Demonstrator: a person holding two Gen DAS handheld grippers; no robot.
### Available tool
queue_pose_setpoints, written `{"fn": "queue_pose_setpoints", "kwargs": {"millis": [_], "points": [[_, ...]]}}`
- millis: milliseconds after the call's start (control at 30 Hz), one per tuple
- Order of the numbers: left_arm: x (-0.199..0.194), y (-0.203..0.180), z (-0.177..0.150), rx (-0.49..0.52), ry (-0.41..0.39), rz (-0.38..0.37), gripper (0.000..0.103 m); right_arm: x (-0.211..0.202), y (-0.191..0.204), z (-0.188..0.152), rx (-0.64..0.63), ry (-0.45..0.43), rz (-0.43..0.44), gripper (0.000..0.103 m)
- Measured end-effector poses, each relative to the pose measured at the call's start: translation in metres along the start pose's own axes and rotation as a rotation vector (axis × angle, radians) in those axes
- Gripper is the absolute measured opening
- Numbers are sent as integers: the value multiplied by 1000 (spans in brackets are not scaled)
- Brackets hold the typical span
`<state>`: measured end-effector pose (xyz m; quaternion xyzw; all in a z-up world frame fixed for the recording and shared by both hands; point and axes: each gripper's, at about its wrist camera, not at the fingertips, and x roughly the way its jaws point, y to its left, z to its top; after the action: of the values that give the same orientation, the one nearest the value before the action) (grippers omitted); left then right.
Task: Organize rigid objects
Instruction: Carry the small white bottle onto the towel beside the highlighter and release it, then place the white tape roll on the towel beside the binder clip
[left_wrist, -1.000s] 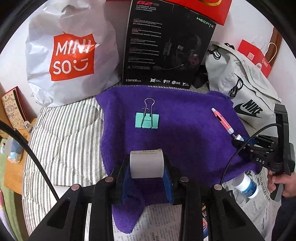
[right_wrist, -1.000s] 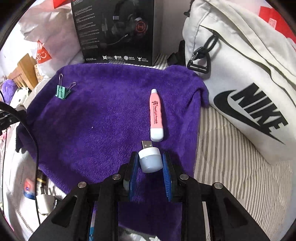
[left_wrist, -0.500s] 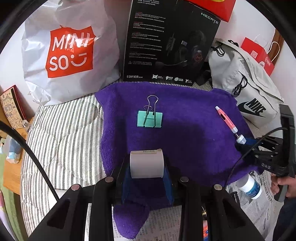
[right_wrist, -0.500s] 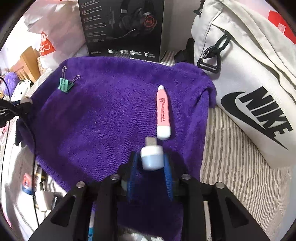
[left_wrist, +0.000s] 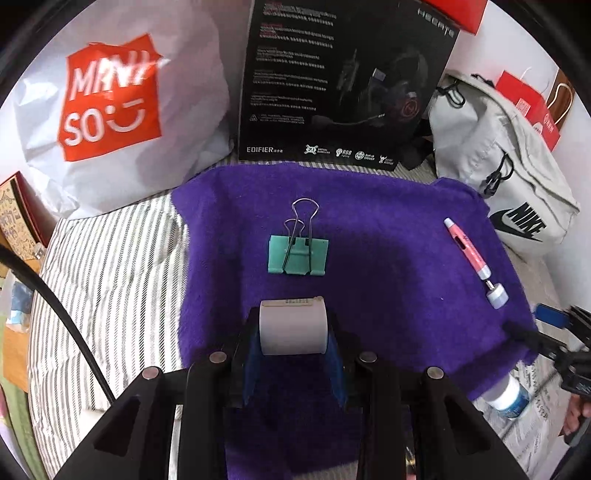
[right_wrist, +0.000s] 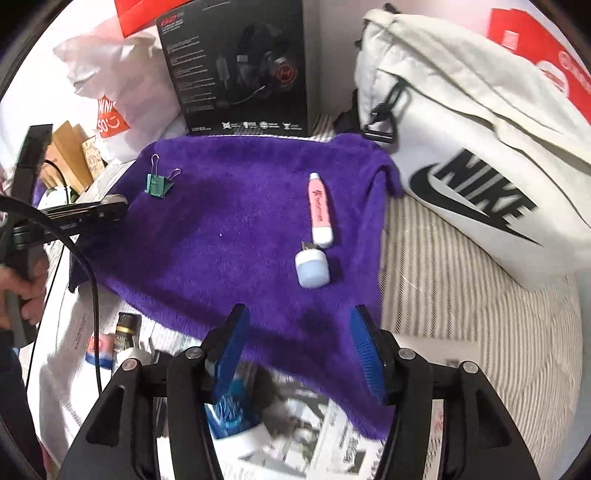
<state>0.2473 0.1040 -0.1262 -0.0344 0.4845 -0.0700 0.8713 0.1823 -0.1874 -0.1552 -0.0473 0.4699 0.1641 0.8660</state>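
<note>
The left gripper (left_wrist: 293, 328) pinches a white cylinder (left_wrist: 293, 326) above the purple towel (left_wrist: 388, 240), while the right gripper (right_wrist: 295, 343), jaws opening and empty, hangs behind the USB plug (right_wrist: 312, 267) lying by the pink pen (right_wrist: 320, 210).

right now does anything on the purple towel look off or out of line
Nothing damaged or spilled. The small USB light lies just short of the pink pen, slightly skewed, while the green binder clip sits apart near the far corner.
</note>
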Motion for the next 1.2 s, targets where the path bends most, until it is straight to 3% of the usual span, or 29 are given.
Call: {"fn": "queue_pose_setpoints", "kwargs": {"millis": [333,633,733,800,967,1200], "points": [[25,0,10,35,30,42,30,-14,-20,-10,62,27,19,58],[29,-6,11,81,30,78,30,-31,-28,-8,96,-33,30,58],[31,-8,11,85,36,67,38,-35,-29,-11,108,-34,35,58],[31,-9,11,68,48,40,49,-38,-28,-12,113,-39,40,58],[26,-18,4,75,71,94,49,-49,-23,-17,116,-50,57,58],[-8,-21,-12,24,69,77,49,-61,-13,-27,108,-57,69,58]]}}
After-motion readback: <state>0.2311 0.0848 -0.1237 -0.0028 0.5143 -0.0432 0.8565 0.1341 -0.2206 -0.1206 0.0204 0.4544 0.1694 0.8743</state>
